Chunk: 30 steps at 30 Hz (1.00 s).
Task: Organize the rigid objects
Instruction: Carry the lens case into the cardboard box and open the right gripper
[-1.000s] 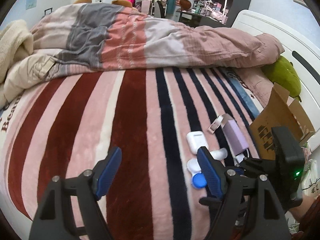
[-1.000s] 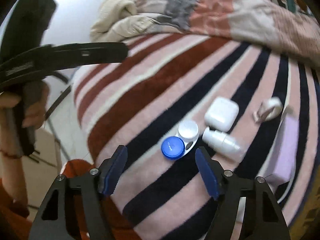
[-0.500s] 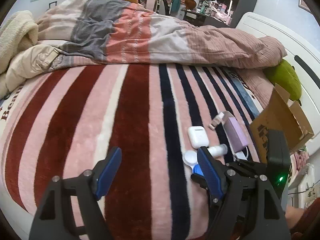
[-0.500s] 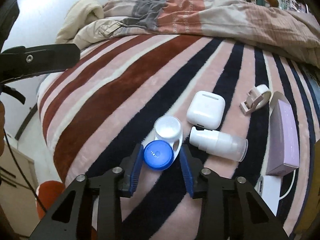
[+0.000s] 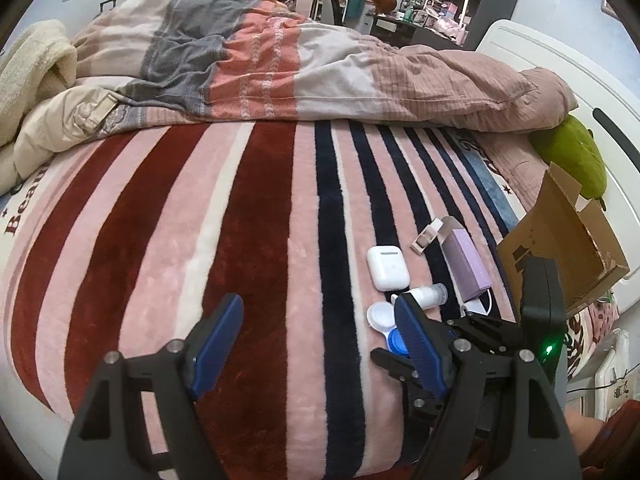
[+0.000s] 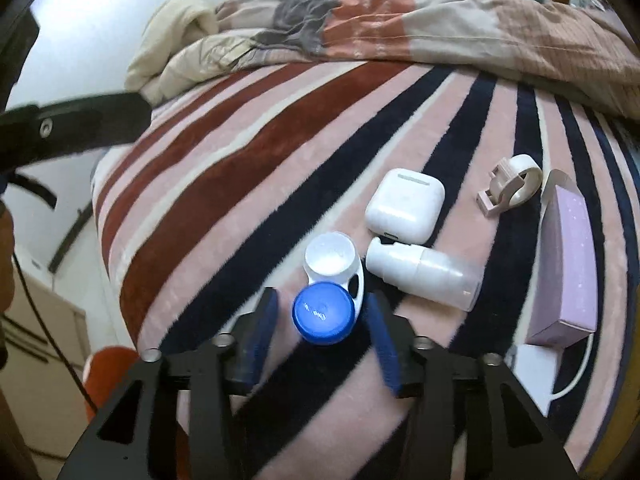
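Blanket [image 5: 248, 248] reads "Bea"; right gripper [image 6: 324, 322] jaws opening around contact-lens case [image 6: 328, 292]; left gripper [image 5: 316, 336] jaws wide, empty.

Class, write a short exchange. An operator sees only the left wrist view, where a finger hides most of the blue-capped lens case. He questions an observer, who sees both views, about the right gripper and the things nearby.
Operator: Is the right gripper gripping the lens case?
Observer: No. It straddles the blue cap; its fingers are opening, with a gap on each side.
Operator: What is the pink thing beyond the earbud case?
Observer: A tape dispenser: a pink holder with a white ring, lying apart from the earbud case.
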Tool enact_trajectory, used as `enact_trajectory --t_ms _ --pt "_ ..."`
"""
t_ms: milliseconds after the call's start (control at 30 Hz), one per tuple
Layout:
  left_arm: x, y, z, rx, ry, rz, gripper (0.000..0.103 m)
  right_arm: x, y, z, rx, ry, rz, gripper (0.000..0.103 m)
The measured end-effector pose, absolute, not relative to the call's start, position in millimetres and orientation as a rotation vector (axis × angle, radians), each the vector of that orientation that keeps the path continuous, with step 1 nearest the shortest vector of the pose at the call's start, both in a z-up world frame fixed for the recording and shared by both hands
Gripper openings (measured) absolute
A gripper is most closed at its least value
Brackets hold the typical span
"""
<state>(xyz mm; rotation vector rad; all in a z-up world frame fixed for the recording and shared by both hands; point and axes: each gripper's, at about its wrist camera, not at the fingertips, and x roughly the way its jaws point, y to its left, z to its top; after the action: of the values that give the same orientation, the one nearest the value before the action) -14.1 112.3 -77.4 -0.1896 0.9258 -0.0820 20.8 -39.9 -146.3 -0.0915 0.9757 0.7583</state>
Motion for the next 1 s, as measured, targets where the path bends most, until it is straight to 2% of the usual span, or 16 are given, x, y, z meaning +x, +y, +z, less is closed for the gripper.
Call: enact_trajectory --t_ms 67,100,133,300,467,800,900,1000 --pt "-14.7 113.6 -79.1 -0.193 0.933 -0.079 0.075 19.6 -35.8 -147.0 -0.102 0.961 0.739 0.045" --pt "-15.5 113.7 -79.5 -0.193 0.936 -0.08 0.075 18.4 -33.6 -147.0 -0.117 0.952 0.725 0.035" --pt "-16.0 113.3 -79.5 -0.194 0.938 -0.083 0.075 17.1 -29.9 -147.1 -0.144 0.94 0.696 0.029" --pt "-16.7 105.7 -72.8 -0.207 0.934 -0.142 0.075 18.3 -33.1 -133.7 -0.134 0.911 0.722 0.029" --pt "-8.9 86.1 -51.5 -0.239 0.895 -0.268 0.075 10.7 -48.7 -94.8 -0.123 0.814 0.837 0.029" --pt "33.0 -4.8 10.0 -0.217 0.832 -0.573 0.027 5.9 -121.4 -6.7 -0.083 0.607 0.884 0.029" --pt "46.8 -44.9 21.5 -0.167 0.821 -0.634 0.02 7.5 -152.5 8.4 -0.086 0.558 0.836 0.029" --pt "63.2 -89.5 26.0 -0.125 0.836 -0.702 0.02 11.0 -185.9 14.8 -0.096 0.547 0.766 0.029"
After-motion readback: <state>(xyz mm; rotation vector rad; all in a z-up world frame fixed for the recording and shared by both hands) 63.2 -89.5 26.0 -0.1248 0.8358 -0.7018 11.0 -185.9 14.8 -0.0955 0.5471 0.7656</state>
